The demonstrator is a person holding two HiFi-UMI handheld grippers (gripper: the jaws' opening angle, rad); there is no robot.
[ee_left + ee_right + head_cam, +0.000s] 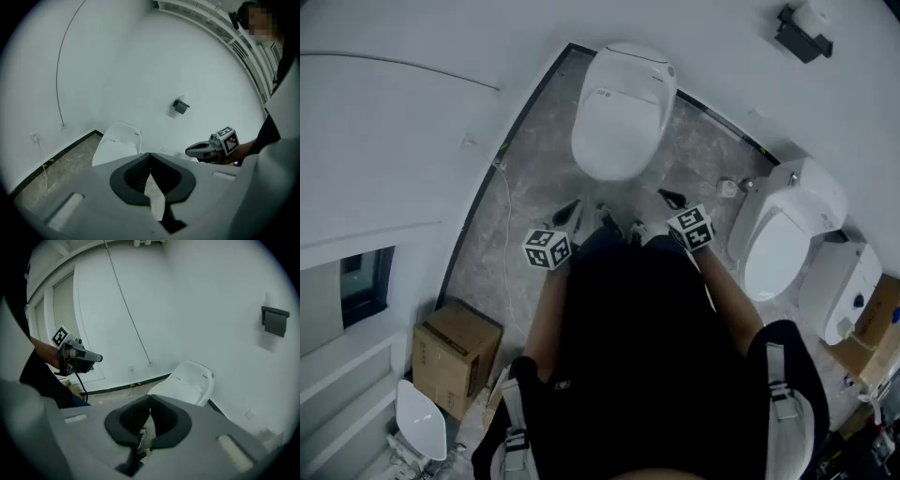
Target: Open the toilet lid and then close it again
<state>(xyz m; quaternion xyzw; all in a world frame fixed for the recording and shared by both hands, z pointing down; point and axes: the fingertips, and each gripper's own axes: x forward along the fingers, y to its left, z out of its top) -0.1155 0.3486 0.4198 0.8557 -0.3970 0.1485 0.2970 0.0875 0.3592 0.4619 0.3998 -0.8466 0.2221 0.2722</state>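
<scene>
The white toilet (619,112) stands against the far wall with its lid (614,131) down. In the head view my left gripper (572,210) and right gripper (668,197) hover side by side just short of the toilet's front edge, touching nothing. Both are shut with nothing between their jaws. The left gripper view has the closed toilet (117,143) ahead past the shut jaws, with the right gripper (194,150) off to the right. In the right gripper view the toilet (185,383) lies ahead and the left gripper (96,357) is at the left.
A second white toilet (787,234) stands to the right and a cardboard box (455,356) to the left rear. A black holder (802,33) hangs on the wall. A thin cable (508,202) runs down the left wall to the grey floor (516,234).
</scene>
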